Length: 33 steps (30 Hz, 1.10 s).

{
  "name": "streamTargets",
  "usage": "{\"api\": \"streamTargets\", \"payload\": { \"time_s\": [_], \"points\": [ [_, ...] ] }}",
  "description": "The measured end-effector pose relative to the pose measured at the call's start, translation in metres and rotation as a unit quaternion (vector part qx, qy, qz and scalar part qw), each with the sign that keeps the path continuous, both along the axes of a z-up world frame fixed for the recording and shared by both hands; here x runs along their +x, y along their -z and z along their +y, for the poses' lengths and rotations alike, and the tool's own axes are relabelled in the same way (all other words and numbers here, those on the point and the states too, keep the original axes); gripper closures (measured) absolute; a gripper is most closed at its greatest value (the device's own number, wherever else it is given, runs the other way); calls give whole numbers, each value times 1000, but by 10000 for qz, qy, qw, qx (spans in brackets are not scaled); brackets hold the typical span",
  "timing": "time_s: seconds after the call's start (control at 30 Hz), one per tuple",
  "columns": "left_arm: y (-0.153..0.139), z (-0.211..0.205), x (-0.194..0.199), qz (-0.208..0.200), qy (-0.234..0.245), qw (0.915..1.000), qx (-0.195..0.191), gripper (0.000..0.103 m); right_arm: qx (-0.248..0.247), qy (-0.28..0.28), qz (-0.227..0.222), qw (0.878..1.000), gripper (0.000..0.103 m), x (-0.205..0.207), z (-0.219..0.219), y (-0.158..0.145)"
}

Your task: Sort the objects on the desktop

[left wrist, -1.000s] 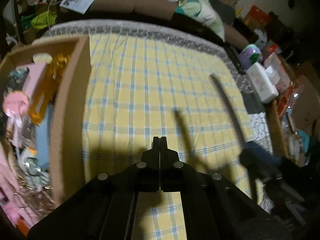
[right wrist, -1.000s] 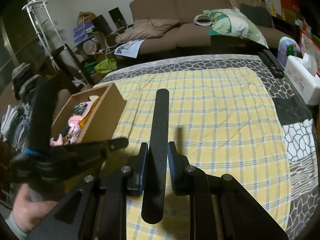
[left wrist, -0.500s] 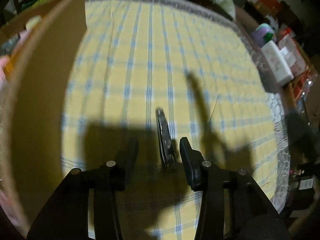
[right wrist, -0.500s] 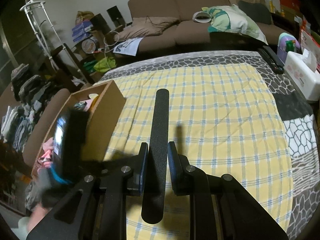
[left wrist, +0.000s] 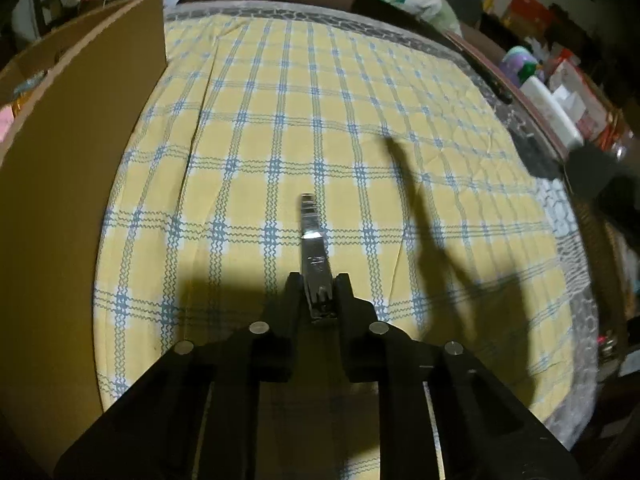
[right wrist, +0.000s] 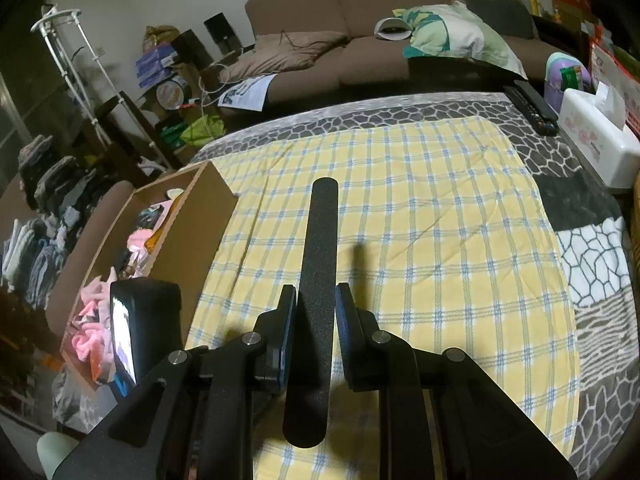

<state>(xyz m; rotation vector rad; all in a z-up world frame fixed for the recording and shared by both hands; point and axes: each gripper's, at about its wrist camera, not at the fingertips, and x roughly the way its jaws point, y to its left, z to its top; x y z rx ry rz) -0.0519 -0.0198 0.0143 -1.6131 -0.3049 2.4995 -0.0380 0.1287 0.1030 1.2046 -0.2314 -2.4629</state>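
Note:
In the left wrist view my left gripper (left wrist: 318, 294) is shut on a silver nail clipper (left wrist: 313, 248) that lies on the yellow checked cloth (left wrist: 360, 128); its lever end points away from me. In the right wrist view my right gripper (right wrist: 316, 304) is shut on a long black nail file (right wrist: 318, 256) and holds it above the cloth (right wrist: 440, 208). The brown cardboard box (right wrist: 188, 236) stands at the left with several pink and orange items inside; its wall (left wrist: 76, 160) fills the left of the left wrist view.
A white tissue box (right wrist: 596, 140), a black remote (right wrist: 530, 106) and a purple container (right wrist: 568, 74) sit at the table's right edge. A brown sofa (right wrist: 360, 48) stands behind. The left gripper's camera body (right wrist: 136, 328) shows low left in the right wrist view.
My left gripper went from shut and empty, to open around the nail clipper, to closed on it. It moved down and toward the box. The right gripper held still with the file.

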Motion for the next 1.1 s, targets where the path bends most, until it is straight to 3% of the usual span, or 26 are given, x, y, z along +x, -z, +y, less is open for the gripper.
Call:
{"api": "streamTargets", "payload": {
  "time_s": [0.3, 0.73, 0.93, 1.0, 1.1],
  "points": [
    [-48, -34, -5, 259, -79, 9978, 598, 89, -34, -99, 88, 9999, 84, 4, -10, -9],
    [-127, -82, -9, 769, -157, 9942, 739, 89, -321, -283, 272, 9987, 84, 8, -37, -33],
    [-162, -126, -5, 1022, -338, 9916, 712, 91, -481, -511, 433, 9966, 84, 10, -74, -49],
    [-169, -140, -1, 1077, -388, 9909, 706, 98, -554, -597, 438, 9957, 84, 10, -89, -51],
    [-184, -165, 3, 1211, -473, 9895, 636, 98, -678, -766, 423, 9938, 84, 8, -116, -54]
  ]
}}
